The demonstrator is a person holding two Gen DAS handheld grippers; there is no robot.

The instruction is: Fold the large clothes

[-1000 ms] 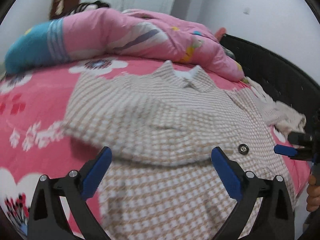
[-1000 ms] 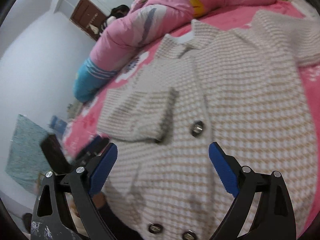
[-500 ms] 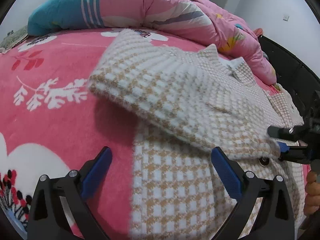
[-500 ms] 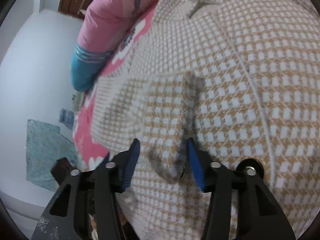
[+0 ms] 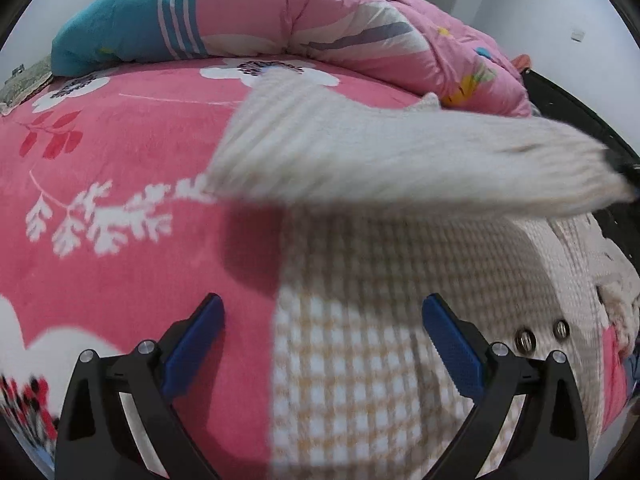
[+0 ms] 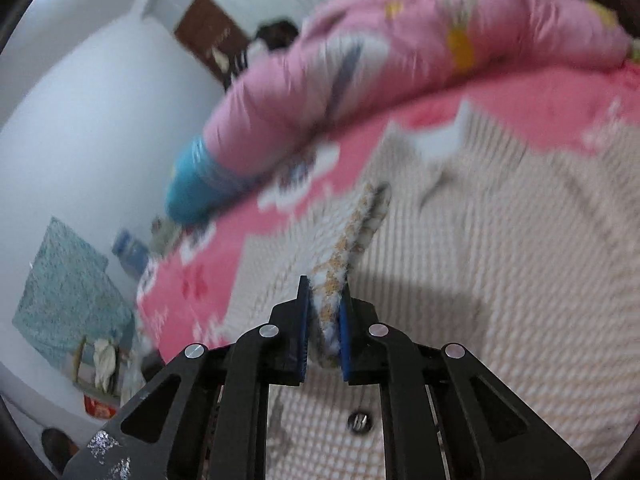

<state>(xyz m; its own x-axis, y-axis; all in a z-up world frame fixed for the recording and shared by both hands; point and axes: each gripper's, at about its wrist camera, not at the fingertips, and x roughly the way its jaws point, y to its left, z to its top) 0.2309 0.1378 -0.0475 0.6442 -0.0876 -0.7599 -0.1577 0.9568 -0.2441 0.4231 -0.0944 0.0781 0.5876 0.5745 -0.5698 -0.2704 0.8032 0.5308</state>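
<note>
Right gripper (image 6: pixel 323 312) clamps checked jacket (image 6: pixel 500 280) sleeve; writing unreadable.

We see a thick, nubbly knit jacket (image 5: pixel 360 360) in a beige-and-white check, its buttons (image 5: pixel 526 341) shiny metal, spread on a plush, matt pink fleece blanket (image 5: pixel 120 184). At twelve o'clock lies a smooth, faintly glossy quilt (image 5: pixel 304 12). Our grippers' matt black plastic fingers (image 5: pixel 520 400) carry ribbed blue pads (image 6: pixel 345 344) and bright metal pins (image 6: pixel 264 330).
</note>
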